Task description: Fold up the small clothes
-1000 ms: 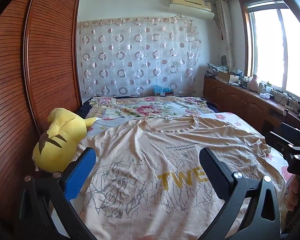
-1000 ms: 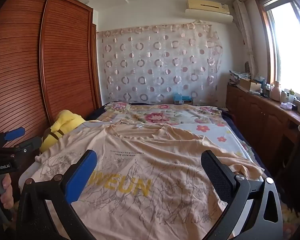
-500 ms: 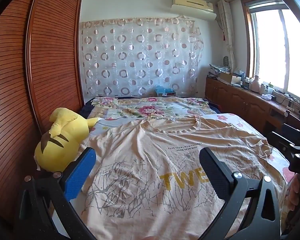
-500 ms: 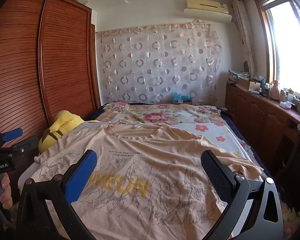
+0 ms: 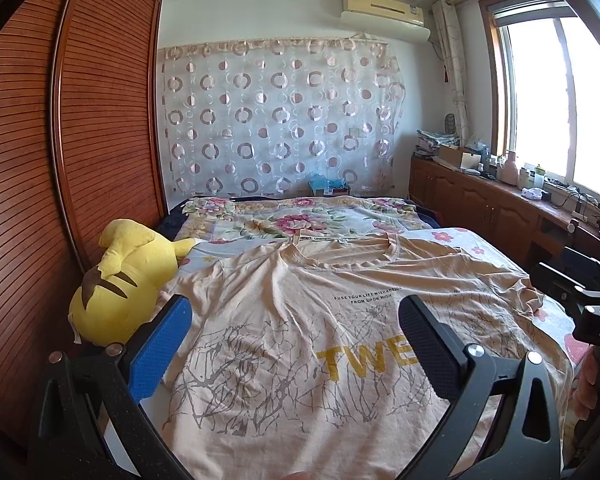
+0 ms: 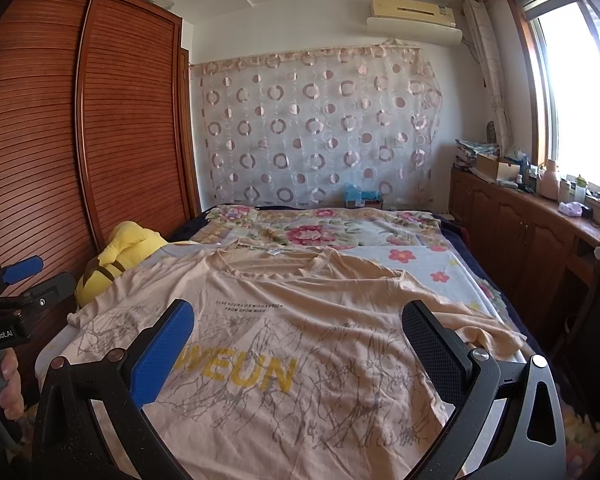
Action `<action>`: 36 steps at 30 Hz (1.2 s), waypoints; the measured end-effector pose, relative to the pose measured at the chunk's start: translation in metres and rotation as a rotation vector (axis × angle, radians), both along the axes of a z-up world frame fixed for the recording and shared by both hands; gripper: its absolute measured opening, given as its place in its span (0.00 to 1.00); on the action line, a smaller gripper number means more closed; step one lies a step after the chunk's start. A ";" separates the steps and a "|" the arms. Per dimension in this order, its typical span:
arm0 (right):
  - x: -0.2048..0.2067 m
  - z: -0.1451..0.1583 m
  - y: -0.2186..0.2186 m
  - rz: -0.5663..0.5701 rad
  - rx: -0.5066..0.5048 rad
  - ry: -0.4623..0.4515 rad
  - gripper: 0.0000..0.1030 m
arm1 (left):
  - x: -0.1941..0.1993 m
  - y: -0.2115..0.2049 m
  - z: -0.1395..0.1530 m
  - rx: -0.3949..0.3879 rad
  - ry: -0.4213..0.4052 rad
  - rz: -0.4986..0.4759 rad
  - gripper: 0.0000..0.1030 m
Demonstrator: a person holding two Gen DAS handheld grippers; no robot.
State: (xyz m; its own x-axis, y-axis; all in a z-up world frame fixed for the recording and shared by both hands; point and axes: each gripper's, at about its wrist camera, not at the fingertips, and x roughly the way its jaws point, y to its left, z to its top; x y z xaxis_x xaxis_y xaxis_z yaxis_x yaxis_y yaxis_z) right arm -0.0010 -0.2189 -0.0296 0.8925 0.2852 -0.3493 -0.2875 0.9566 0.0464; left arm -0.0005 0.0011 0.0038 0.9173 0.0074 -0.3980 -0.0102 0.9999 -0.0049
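Observation:
A peach T-shirt [image 5: 300,320] [image 6: 300,320] with yellow letters and grey line print lies spread face up on the bed, collar toward the far end. Its right sleeve [image 6: 488,332] is rumpled near the bed's edge. My left gripper [image 5: 296,332] hovers open above the shirt's left half with nothing between its fingers. My right gripper [image 6: 300,332] hovers open above the shirt's middle, also empty. Each gripper shows at the edge of the other view, held by a hand: the right one [image 5: 580,304] and the left one [image 6: 16,300].
A yellow plush toy [image 5: 124,280] lies at the bed's left edge against the slatted wooden wardrobe [image 5: 60,160]. A floral bedspread [image 5: 300,220] covers the far end. Wooden cabinets [image 6: 540,232] with clutter run under the window on the right.
Both grippers have pulled back and risen slightly, so the shirt sits a little lower and farther in both views. The shirt itself has not moved.

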 end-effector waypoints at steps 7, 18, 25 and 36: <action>0.000 0.001 0.000 0.000 0.000 -0.004 1.00 | -0.002 0.000 0.005 0.002 -0.006 -0.001 1.00; -0.001 0.000 -0.002 -0.007 0.004 -0.005 1.00 | -0.003 0.000 0.006 0.005 -0.013 0.000 1.00; -0.003 0.000 0.000 -0.005 0.001 -0.002 1.00 | 0.001 0.003 0.008 0.009 -0.010 0.005 1.00; -0.002 0.001 0.000 -0.006 0.001 -0.001 1.00 | 0.000 0.002 0.007 0.010 -0.013 0.004 1.00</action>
